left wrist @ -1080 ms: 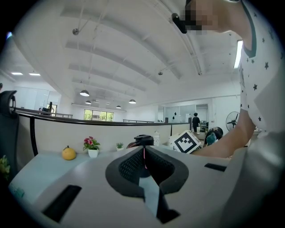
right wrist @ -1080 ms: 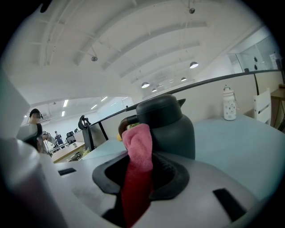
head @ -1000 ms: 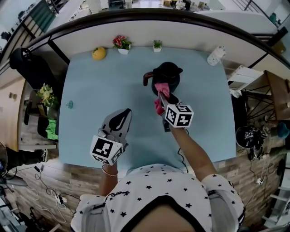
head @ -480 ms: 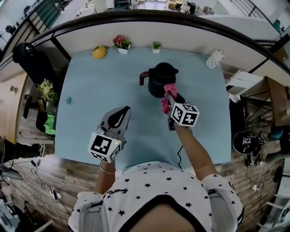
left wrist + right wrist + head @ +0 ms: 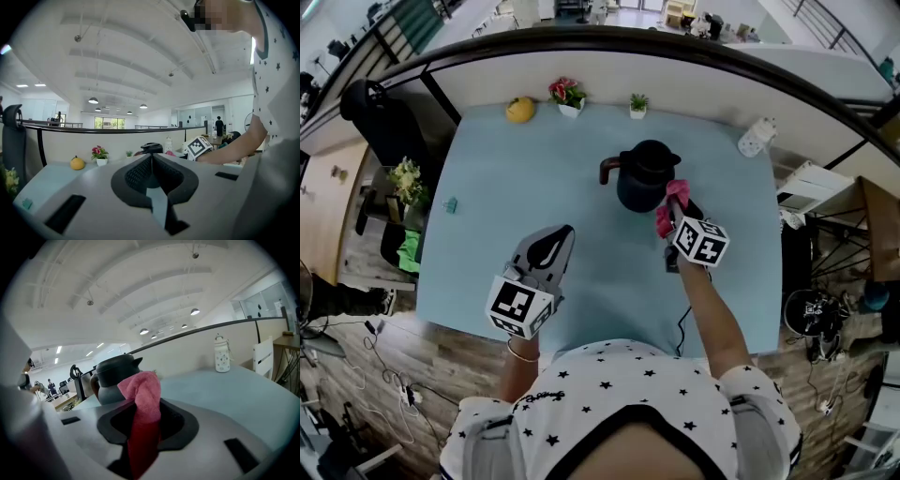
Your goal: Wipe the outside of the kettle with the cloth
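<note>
The black kettle stands upright toward the back of the pale blue tabletop, lid on, so its inside cannot be seen; its handle points to the person's left and its short spout sits on the opposite side. The right gripper is clamped on a pink cloth, which stands up between the jaws in a folded bunch and hangs down behind them. In the head view the cloth's upper end lies at the kettle's right flank. Whether it actually presses on the wall cannot be told, since in the right gripper view the cloth covers that part of the kettle. The left gripper hovers nearer the person, well apart from the kettle, its jaws closed together with nothing between them. Along the far edge stand a white pot with pink flowers, a smaller pot with a green plant, a yellow fruit and, at the far right corner, a white bottle. A small teal object near the left edge is too small to identify.
</note>
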`<state>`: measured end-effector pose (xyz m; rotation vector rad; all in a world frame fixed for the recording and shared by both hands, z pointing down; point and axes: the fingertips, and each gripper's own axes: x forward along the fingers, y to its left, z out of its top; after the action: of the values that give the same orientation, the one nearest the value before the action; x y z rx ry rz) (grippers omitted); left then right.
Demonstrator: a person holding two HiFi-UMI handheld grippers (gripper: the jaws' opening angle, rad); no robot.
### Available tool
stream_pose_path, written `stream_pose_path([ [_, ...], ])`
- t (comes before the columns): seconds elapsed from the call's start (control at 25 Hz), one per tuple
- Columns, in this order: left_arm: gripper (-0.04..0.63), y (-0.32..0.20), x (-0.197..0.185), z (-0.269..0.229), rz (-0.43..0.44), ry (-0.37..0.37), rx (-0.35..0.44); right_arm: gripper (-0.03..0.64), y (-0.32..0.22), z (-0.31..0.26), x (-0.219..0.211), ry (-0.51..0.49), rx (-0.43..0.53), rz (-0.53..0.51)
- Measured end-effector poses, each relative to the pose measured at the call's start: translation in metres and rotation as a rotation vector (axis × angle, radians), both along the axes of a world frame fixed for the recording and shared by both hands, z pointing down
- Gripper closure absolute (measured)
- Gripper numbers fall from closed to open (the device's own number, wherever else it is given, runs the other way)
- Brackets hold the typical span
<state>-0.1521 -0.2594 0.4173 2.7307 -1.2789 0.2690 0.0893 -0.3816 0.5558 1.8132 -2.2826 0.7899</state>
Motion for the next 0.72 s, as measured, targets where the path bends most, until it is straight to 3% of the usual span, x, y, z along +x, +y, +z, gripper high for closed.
stream_pose_path([
  [0.44, 0.565, -0.001, 0.003, 0.002, 0.004, 0.001, -0.002, 0.509, -0.003, -0.004, 0.018, 0.024, 0.007, 0.013],
  [0.72, 0.565, 0.003, 0.005, 0.002, 0.015, -0.002, -0.003, 0.509, 0.047, -0.005, -0.052, -0.025, 0.012, -0.162],
])
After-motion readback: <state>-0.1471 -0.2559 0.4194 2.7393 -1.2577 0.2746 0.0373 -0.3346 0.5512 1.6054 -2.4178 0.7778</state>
